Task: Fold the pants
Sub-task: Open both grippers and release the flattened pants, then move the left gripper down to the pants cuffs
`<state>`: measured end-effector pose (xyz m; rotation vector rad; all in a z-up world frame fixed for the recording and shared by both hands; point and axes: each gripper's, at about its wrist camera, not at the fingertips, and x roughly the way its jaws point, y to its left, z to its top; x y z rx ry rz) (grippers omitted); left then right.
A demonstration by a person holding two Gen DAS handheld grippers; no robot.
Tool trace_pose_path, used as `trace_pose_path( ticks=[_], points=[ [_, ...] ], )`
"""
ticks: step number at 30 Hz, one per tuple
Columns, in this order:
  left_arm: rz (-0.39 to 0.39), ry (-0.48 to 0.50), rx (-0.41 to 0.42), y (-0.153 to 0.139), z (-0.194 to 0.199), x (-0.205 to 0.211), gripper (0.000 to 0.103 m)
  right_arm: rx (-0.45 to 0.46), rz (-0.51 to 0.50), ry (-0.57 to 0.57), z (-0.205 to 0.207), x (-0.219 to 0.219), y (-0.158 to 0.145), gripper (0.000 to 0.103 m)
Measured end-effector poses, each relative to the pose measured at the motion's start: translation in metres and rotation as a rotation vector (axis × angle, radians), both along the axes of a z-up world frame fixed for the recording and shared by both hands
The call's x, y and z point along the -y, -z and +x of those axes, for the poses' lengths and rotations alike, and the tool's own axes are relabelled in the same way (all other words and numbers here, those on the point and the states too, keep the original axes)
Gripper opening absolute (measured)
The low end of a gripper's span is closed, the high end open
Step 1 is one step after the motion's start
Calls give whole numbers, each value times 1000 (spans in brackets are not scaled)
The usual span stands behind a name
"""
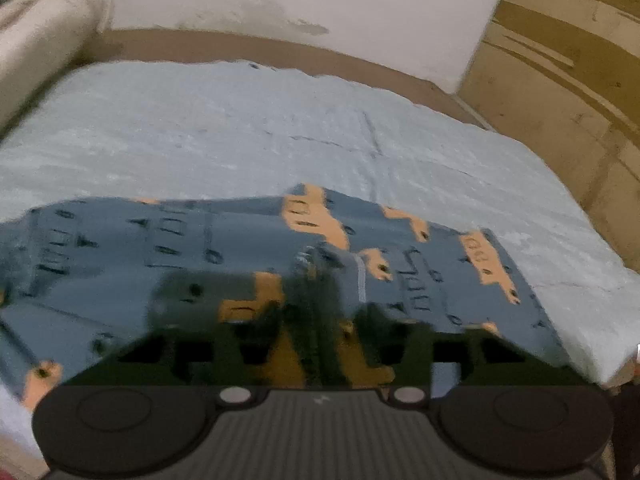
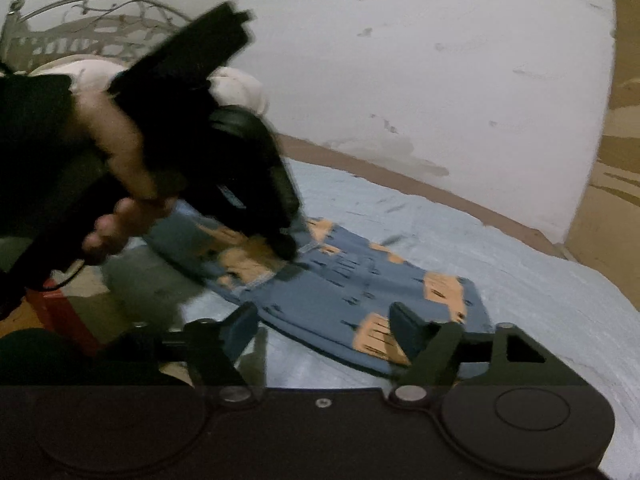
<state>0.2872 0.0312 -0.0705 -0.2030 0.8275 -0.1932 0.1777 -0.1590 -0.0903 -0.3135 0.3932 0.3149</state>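
On the bed (image 1: 280, 128), under a pale blue sheet, the pants (image 1: 120, 248) lay spread in the left wrist view, blue with orange patches and dark marks. The left gripper (image 1: 320, 292) sat low over them, its dark fingers (image 1: 256, 320) drawn together with a ridge of cloth bunched up between them, so it was pinching the pants near their middle. The frame was blurred there, and the exact edge held could not be told. A cream pillow (image 1: 44, 40) lay at the far left, a stained white wall (image 1: 300, 0) stood behind, and brown cardboard (image 1: 560, 80) leaned at the right.

In the right wrist view, the right gripper (image 2: 324, 332) hovered at the near edge of the pants (image 2: 340, 292), its two fingers (image 2: 404, 328) spread wide, with nothing between them. One fingertip lay over an orange patch; the other lay over the sheet just beside the cloth. Farther left, the left gripper (image 2: 286, 256) pointed steeply down, its tip closed on a raised fold of the pants. The left hand (image 2: 120, 168) wrapped its handle from behind, wrist bent, knuckles forward, dark sleeve above. A metal headboard (image 2: 88, 20) showed at upper left behind the pillow (image 2: 236, 88), and a red box (image 2: 60, 312) stood low beside the bed (image 2: 520, 280).
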Motion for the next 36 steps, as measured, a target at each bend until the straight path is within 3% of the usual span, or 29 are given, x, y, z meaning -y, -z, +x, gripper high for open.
trace_pose_path(
  ticks=[3,4,9,17,22,24,27,31,36],
  points=[
    [47,-53,52,-4,-6,0,88,19,18,73,5,18,0,97],
    [67,-73,66,-4,-6,1,90,26,23,101,9,24,0,101],
    [161,-172,55,7,9,4,90,18,39,188,47,51,1,102],
    [139,-197,44,23,16,-6,95,-94,9,242,162,89,6,102],
    [163,-188,49,27,15,-3,97,-180,34,307,204,110,22,102],
    [166,-188,54,25,14,-2,98,-199,61,311,204,112,29,102],
    [177,-197,60,21,5,-1,100,-153,37,306,185,108,27,102],
    [210,-198,96,16,-20,3,101,-89,-26,287,147,103,27,102],
    [249,-200,149,15,-56,12,102,13,-7,344,86,103,34,102]
  ],
)
